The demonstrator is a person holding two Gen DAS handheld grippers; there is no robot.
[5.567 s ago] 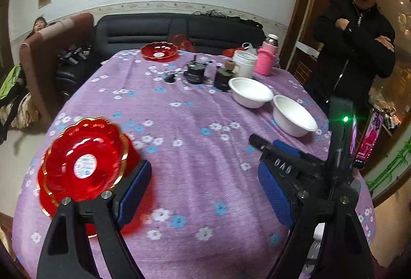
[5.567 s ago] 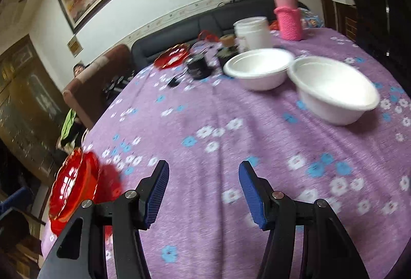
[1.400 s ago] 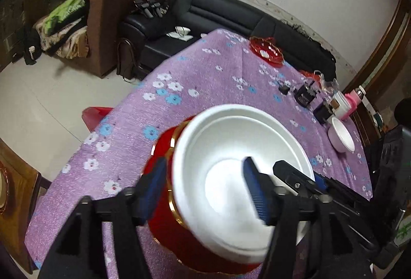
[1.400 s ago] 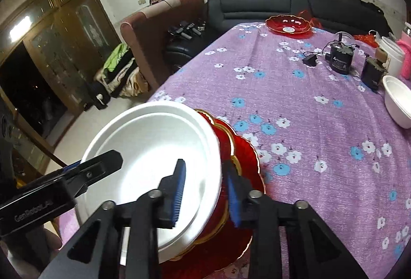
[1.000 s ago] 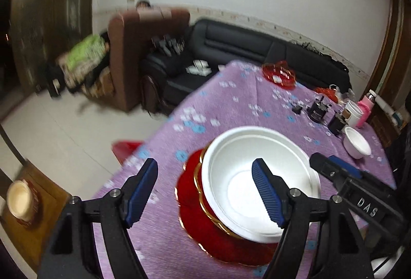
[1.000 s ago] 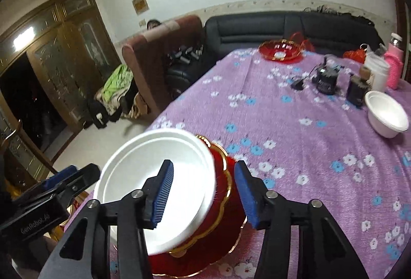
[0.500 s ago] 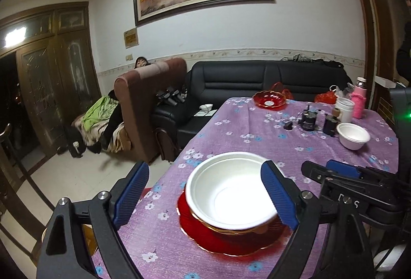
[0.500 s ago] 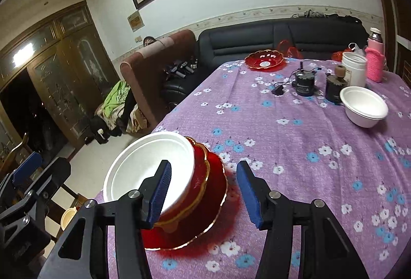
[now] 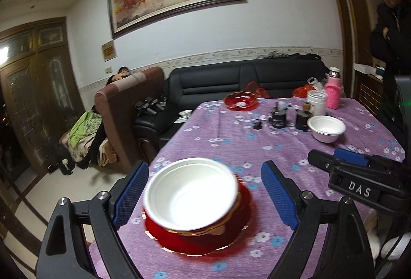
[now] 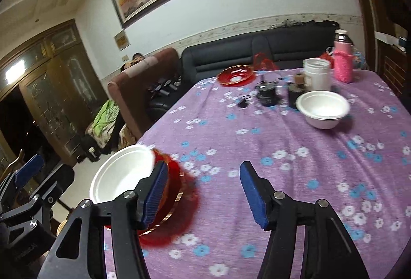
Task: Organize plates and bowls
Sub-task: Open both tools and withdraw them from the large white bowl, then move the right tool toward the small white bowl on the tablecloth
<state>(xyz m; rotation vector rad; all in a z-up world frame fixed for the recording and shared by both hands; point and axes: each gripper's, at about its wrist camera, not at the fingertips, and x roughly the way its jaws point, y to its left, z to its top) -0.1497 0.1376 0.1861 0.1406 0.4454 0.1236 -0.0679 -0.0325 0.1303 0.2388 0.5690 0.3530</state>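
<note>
Near edge of the purple flowered tablecloth: a white foam bowl sits nested on a red gold-rimmed plastic plate. Left gripper stands wide, empty, astride the stack; right gripper, jaws opening, holds nothing. A second white foam bowl waits near the far right edge: probably light, crushable, best pinched at its rim. Open cloth lies between.

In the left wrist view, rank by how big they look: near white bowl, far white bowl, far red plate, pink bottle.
1. Near white bowl, partly because it is closest.
2. Far white bowl and far red plate: too alike to rank.
3. Pink bottle.
</note>
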